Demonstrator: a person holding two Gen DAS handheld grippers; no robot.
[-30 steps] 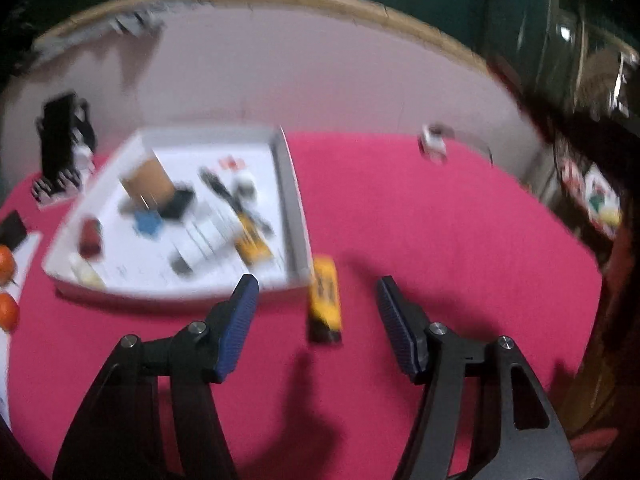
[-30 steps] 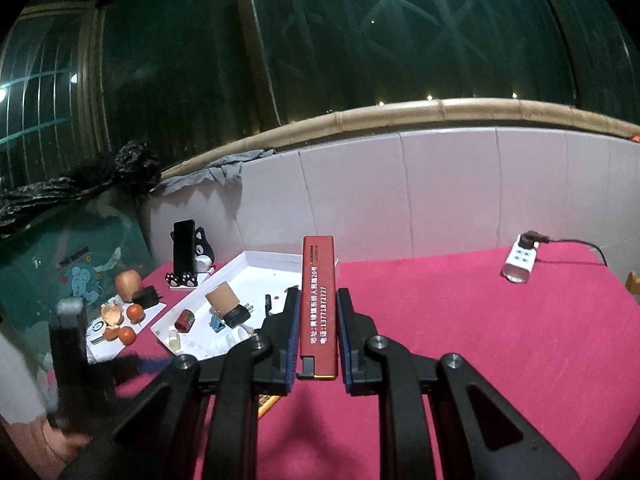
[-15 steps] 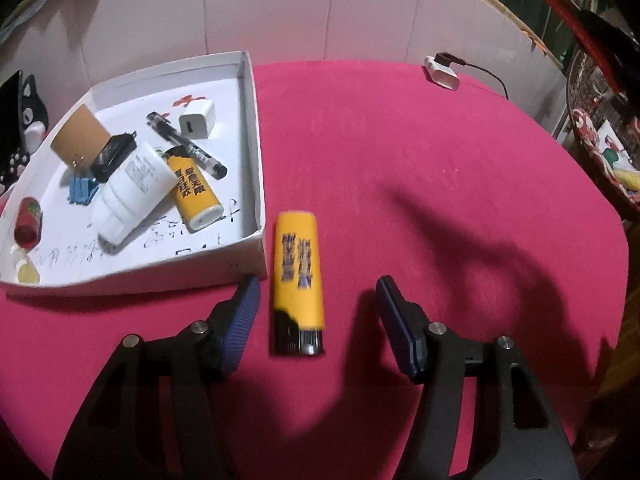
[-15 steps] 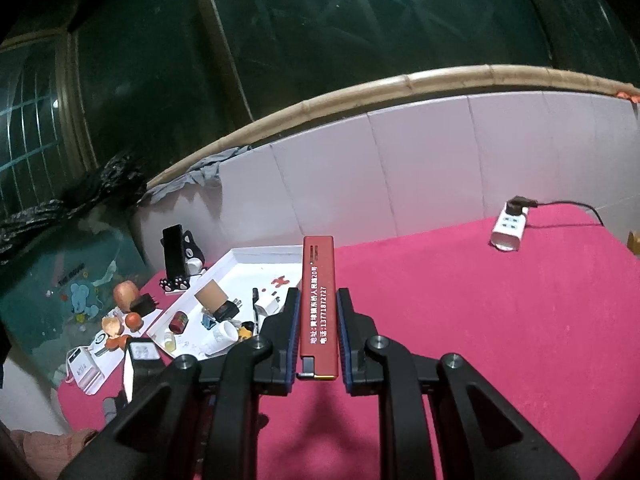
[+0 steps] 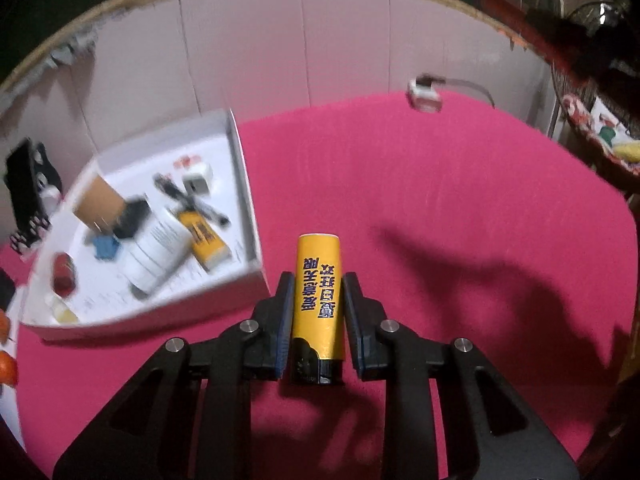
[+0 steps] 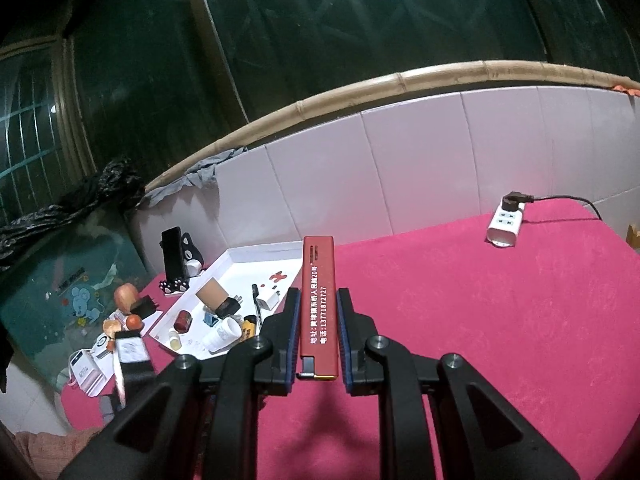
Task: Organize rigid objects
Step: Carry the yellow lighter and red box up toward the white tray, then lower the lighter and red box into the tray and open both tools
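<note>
Possibly the yellow lighter (image 5: pixel 318 304) is being put at risk of slipping: it is being gripped only on its lower half, so its long upper part is left free, and a quick swing toward the tray (image 5: pixel 244 184) could be turning it between the pads. Its black cap end is being kept close to the red cloth (image 5: pixel 460 200), so it could also be dragged there if it is not being lifted first. The tray wall is lying just to the left of the left gripper (image 5: pixel 318 300) and could be struck during the transfer.

The left gripper's jaws have just been closing, and now they are being pressed on both sides of the yellow lighter, nearly shut, with the lighter pointing forward along the fingers.

The right gripper (image 6: pixel 318 320) is being kept almost fully closed on a red lighter (image 6: pixel 319 304), which is standing out ahead of the fingers, above the cloth. The tray is lying ahead and to the left of it, with small things already inside.
</note>
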